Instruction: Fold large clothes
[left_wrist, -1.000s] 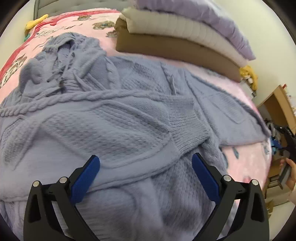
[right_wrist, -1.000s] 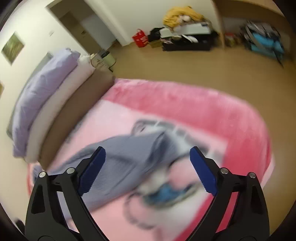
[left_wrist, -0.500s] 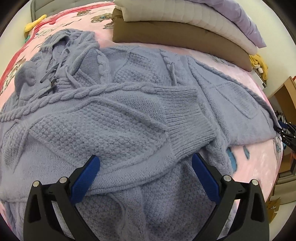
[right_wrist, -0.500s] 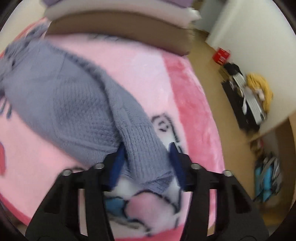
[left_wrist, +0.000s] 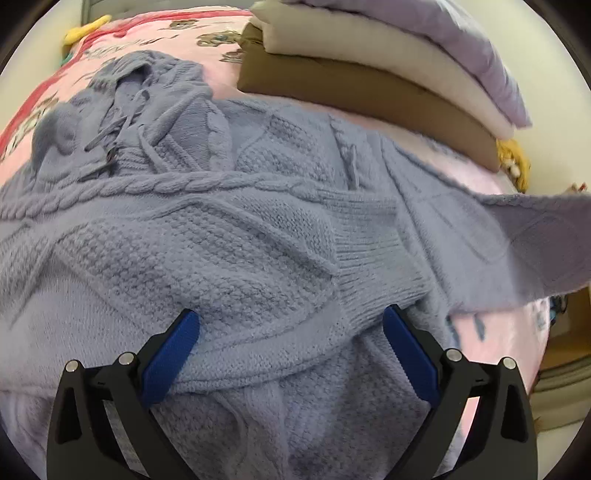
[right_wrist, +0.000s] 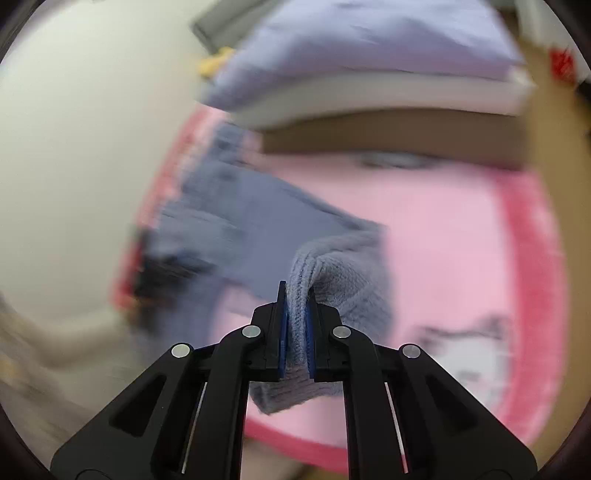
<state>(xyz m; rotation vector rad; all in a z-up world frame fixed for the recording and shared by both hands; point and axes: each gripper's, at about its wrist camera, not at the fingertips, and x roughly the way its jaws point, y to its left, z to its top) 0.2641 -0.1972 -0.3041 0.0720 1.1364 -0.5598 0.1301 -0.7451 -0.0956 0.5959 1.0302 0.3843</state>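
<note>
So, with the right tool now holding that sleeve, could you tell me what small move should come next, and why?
Probably carry the sleeve cuff across onto the sweater body. The right tool is shut on the cuff and has it raised off the pink blanket, while the other sleeve already lies folded across the front. The left tool hangs open above the knit.

We see the sweater (left_wrist: 229, 236) spread on the blanket (left_wrist: 221, 40), its hood at ten o'clock. Behind it, at one o'clock, sits a stack of folded bedding (left_wrist: 388, 66). At three o'clock one sweater edge seems lifted off the bed, though blur hinders certainty.
</note>
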